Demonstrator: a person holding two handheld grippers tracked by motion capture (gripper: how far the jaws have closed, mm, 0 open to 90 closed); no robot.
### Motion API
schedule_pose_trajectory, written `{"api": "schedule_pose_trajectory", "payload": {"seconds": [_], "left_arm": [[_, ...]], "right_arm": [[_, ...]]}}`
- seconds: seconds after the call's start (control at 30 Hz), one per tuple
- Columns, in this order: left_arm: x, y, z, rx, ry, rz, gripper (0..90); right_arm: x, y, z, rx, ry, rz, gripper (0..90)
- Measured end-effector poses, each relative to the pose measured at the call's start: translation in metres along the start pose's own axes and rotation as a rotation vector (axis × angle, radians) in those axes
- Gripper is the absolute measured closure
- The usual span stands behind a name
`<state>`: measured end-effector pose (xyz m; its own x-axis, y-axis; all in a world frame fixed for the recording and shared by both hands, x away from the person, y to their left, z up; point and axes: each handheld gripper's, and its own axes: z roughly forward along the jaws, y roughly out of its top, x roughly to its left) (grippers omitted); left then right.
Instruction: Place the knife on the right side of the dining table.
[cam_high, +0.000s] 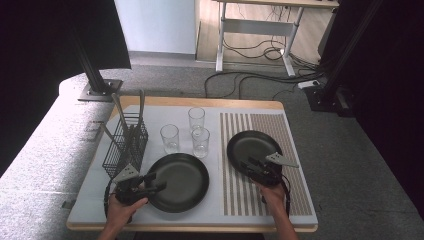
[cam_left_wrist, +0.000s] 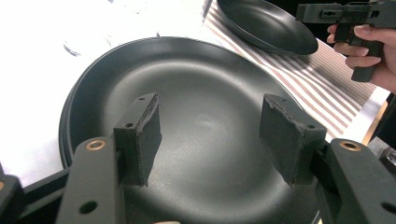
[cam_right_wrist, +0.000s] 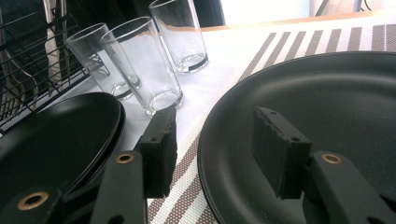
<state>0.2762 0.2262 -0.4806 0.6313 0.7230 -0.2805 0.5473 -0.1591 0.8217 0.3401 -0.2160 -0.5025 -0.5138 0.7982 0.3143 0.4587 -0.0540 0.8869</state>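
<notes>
Wooden table (cam_high: 150, 101), white cloth (cam_high: 95, 200) (striped mat (cam_high: 295, 190) right)

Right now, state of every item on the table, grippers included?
left plate: empty, flat on the white mat
right plate: empty, flat on the striped mat
three glasses: upright, empty
wire basket: upright, utensils standing in it
left gripper: open above the left plate
right gripper: open, straddling the right plate's rim

**No legible markings**

Checked all three views — no text, label, brand, number or sign can be read. Black plates (cam_high: 181, 181), drinking glasses (cam_right_wrist: 142, 65), wire basket (cam_high: 125, 145) and striped placemat (cam_high: 295, 150) all plain — gripper bodies likewise bare of lettering.
</notes>
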Motion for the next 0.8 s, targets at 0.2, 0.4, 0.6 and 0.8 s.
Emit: {"api": "schedule_pose_trajectory", "payload": {"seconds": [0.2, 0.4, 0.6, 0.8], "left_arm": [[0.0001, 0.0002, -0.001, -0.003, 0.004, 0.003, 38.6], [0.0002, -0.0003, -0.001, 0.0, 0.004, 0.003, 38.5], [0.0002, 0.0, -0.0012, -0.001, 0.004, 0.003, 38.5], [-0.0018, 0.0025, -0.0053, -0.013, 0.009, 0.015, 38.5]], "right_arm": [[0.0016, -0.0024, 0.0025, 0.011, 0.003, -0.005, 49.7], [0.0021, -0.004, 0.0038, 0.015, 0.002, -0.007, 49.4], [0.0037, -0.005, 0.0039, 0.016, 0.003, -0.014, 49.1], [0.0077, -0.0053, 0.004, 0.012, 0.015, -0.025, 49.0]]}}
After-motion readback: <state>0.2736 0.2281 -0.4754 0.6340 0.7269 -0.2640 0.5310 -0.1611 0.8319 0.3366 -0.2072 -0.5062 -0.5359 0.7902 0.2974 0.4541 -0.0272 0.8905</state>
